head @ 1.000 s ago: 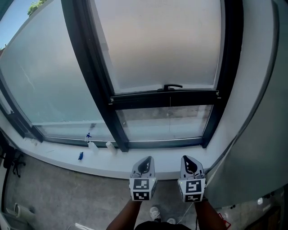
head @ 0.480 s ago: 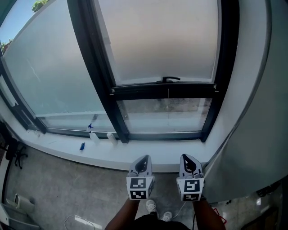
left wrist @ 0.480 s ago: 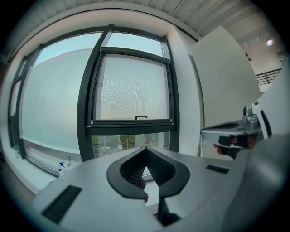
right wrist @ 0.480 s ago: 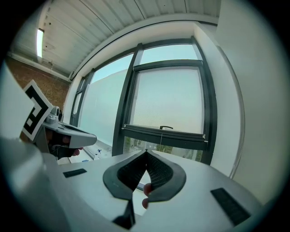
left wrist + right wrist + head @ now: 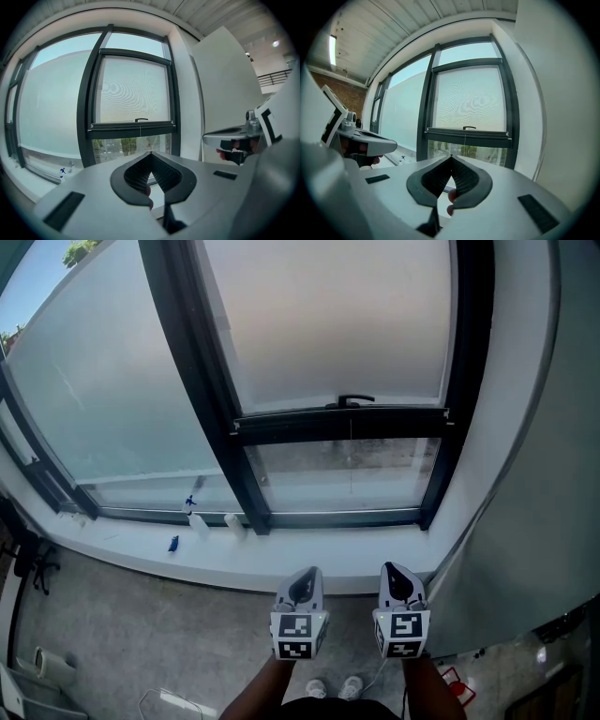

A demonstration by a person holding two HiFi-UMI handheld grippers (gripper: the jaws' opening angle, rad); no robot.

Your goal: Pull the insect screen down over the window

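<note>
The insect screen (image 5: pixel 328 324) covers most of the right window pane. Its dark bottom bar (image 5: pixel 342 425) sits partway down, with a small black handle (image 5: pixel 354 400) on top and a thin cord hanging below it. Clear glass (image 5: pixel 342 479) shows under the bar. The same bar (image 5: pixel 133 127) and handle (image 5: pixel 468 127) appear in both gripper views, well ahead of the jaws. My left gripper (image 5: pixel 303 589) and right gripper (image 5: pixel 397 585) hang side by side low in the head view, well back from the window, both shut with nothing held.
A white sill (image 5: pixel 216 559) runs under the window with two small white bottles (image 5: pixel 197 524) and small blue items (image 5: pixel 172 544) on it. A white wall (image 5: pixel 525 484) stands close on the right. Grey floor (image 5: pixel 122 643) lies below.
The window has shifted slightly up and left in the head view. Both grippers stay low, side by side and shut.
</note>
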